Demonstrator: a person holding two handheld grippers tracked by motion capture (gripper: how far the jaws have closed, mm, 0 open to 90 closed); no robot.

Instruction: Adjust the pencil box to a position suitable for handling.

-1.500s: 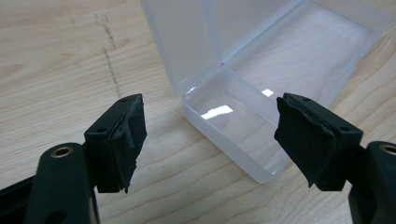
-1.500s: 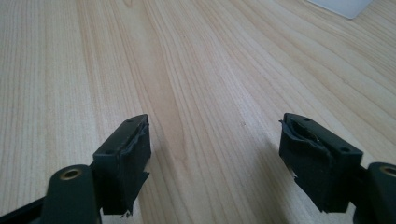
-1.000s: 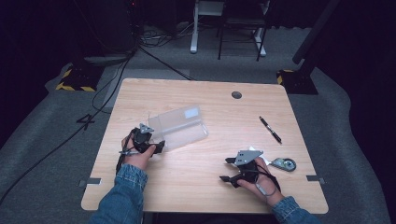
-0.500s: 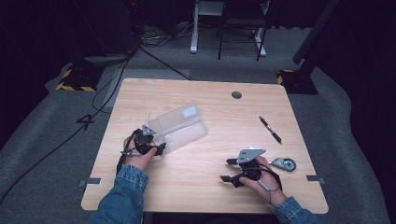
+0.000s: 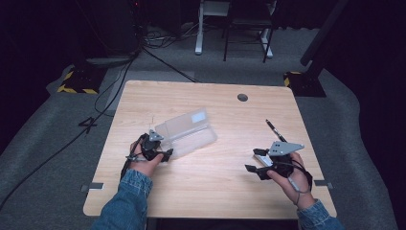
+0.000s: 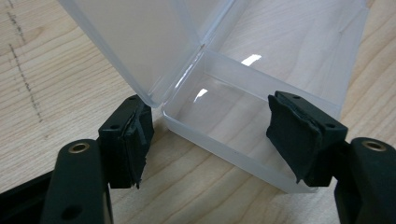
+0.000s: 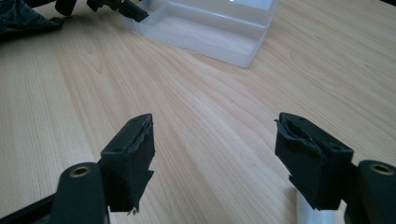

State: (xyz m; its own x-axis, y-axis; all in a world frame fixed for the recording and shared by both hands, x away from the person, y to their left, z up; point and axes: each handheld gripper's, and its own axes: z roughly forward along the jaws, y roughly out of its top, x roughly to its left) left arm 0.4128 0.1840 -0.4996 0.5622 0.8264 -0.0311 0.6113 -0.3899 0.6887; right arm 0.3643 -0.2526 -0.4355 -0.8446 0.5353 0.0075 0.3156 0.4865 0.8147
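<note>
Now left gripper [image 6: 217,140] jaws, just closing, clamp the clear plastic box [image 6: 243,116] end between their pads, right gripper [image 7: 219,158] wide open, nothing between its fingers

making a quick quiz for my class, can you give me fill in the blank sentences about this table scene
1. The clear plastic hinged box lies with its lid ____.
2. The left gripper has its jaws closed across one ____ of that box.
3. The right gripper has its jaws spread with ____ between them.
4. The black pen lies on the light wooden table on the same side as the person's ____ hand.

Missing words: open; end; nothing; right
</note>
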